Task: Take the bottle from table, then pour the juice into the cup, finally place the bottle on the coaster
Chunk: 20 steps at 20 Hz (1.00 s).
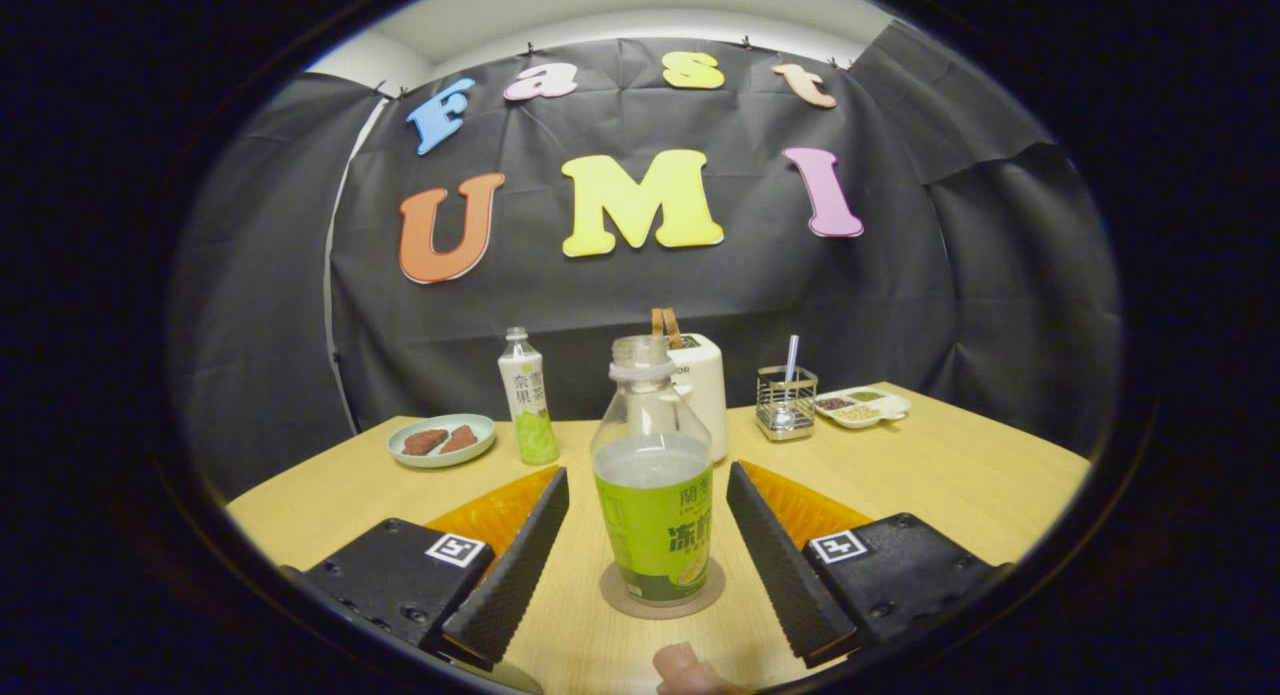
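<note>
At the bottom centre of the frame, a fingertip (683, 672) of a person pokes in just below the coaster. Above it, the gripper (648, 505) has its two fingers spread wide apart, one on each side of the juice bottle (654, 475) and clear of it. The bottle stands upright and uncapped on the round coaster (614, 597), between the fingers, on the pale wooden table (950, 475). Beyond the fingers, in the middle of the frame, a second, capped bottle (527, 398) stands left of centre, with a plate (441, 440) holding two brown pieces further left. Behind the juice bottle is a white appliance (702, 385). To the right sit a wire holder (786, 401) and a divided snack tray (862, 406).
</note>
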Each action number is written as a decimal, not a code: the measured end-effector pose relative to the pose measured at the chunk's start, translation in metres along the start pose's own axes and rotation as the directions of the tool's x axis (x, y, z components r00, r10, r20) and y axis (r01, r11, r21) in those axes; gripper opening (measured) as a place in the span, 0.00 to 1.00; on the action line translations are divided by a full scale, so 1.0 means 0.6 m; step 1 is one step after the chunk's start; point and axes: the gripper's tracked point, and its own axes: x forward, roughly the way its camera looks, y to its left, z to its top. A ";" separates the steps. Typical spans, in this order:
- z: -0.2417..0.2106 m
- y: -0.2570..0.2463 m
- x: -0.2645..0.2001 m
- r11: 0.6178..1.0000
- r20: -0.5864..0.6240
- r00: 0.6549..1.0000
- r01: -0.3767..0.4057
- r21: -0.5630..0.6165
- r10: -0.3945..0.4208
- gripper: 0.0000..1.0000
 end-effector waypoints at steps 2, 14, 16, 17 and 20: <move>0.020 0.006 -0.026 1.000 0.013 1.000 0.001 -0.018 -0.001 1.00; 0.163 -0.002 -0.310 0.997 0.073 0.996 0.059 -0.058 -0.055 1.00; 0.193 -0.016 -0.368 0.994 0.131 0.989 0.077 -0.078 -0.067 1.00; 0.202 -0.024 -0.392 0.992 0.148 0.986 0.089 -0.090 -0.076 1.00; 0.209 -0.049 -0.462 0.991 0.163 0.982 0.105 -0.081 -0.091 1.00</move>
